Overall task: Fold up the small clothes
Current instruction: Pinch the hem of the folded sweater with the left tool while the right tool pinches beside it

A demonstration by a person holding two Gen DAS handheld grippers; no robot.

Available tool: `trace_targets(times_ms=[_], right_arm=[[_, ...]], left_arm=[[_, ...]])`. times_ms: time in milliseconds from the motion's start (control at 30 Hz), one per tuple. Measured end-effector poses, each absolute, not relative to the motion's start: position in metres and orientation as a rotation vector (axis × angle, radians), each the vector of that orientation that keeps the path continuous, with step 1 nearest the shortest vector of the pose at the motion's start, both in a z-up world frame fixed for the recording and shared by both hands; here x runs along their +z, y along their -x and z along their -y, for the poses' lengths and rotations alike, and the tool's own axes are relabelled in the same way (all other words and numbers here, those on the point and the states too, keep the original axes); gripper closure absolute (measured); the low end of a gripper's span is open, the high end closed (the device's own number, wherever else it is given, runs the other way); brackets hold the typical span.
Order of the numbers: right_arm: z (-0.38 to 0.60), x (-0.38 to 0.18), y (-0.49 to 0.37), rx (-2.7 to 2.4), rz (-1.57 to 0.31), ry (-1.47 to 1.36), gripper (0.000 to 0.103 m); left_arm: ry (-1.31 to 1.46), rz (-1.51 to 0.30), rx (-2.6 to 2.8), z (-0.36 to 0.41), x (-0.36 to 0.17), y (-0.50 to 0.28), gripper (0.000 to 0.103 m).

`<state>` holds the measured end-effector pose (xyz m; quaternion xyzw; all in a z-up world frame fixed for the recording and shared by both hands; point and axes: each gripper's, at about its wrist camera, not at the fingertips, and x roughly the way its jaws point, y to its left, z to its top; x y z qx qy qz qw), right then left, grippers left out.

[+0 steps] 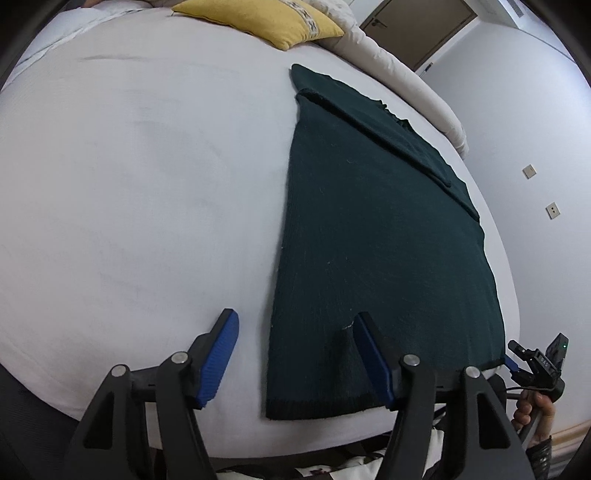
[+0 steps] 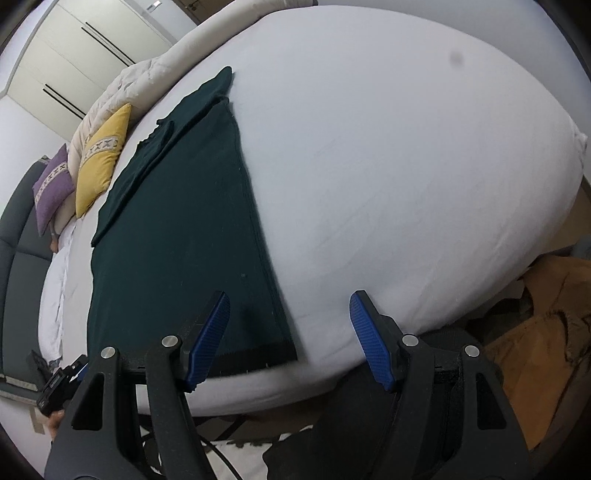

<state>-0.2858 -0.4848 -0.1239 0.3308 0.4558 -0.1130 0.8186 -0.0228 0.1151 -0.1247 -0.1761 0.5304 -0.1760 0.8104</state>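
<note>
A dark green knit sweater (image 1: 369, 240) lies flat on the white bed sheet (image 1: 129, 203), folded into a long strip with a sleeve laid across its far end. Its ribbed hem (image 1: 317, 402) sits at the near bed edge. My left gripper (image 1: 295, 321) is open just above the hem's left corner, one finger over the sheet and the other over the cloth. My right gripper (image 2: 289, 299) is open above the sweater's (image 2: 184, 221) right hem corner (image 2: 284, 354), straddling its right edge. Neither holds anything. Each gripper shows at the edge of the other's view.
A yellow pillow (image 1: 266, 22), a purple pillow (image 2: 51, 188) and a rolled beige duvet (image 1: 406, 74) lie along the far side of the bed. A brown cloth (image 2: 535, 332) lies beyond the bed's right edge. A door (image 1: 417, 26) and wardrobe (image 2: 74, 48) stand behind.
</note>
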Motion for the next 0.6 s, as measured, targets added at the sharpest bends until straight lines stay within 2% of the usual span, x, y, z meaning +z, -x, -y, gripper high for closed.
trace_targets(times_ms=[300, 400, 467, 500, 567, 600], right_arm=[[0.485, -0.126, 0.293, -0.201, -0.963, -0.734, 0.038], [0.480, -0.126, 0.292, -0.197, -0.983, -0.698, 0.043], [0.476, -0.126, 0.289, -0.194, -1.005, -0.670, 0.051], [0.475, -0.126, 0.288, -0.191, -1.013, -0.657, 0.053], [0.472, -0.126, 0.287, -0.188, -1.033, -0.636, 0.066], [0.471, -0.127, 0.286, -0.184, -1.039, -0.631, 0.070]], left_arm=[[0.377, -1.208, -0.400, -0.109, -0.125, 0.027, 0.066], [0.369, -1.214, -0.389, -0.107, -0.127, 0.025, 0.077], [0.378, -1.221, -0.390, -0.107, -0.127, 0.024, 0.092], [0.380, -1.223, -0.394, -0.107, -0.128, 0.024, 0.093], [0.376, -1.219, -0.390, -0.107, -0.127, 0.025, 0.094], [0.374, -1.217, -0.389, -0.107, -0.127, 0.025, 0.094]])
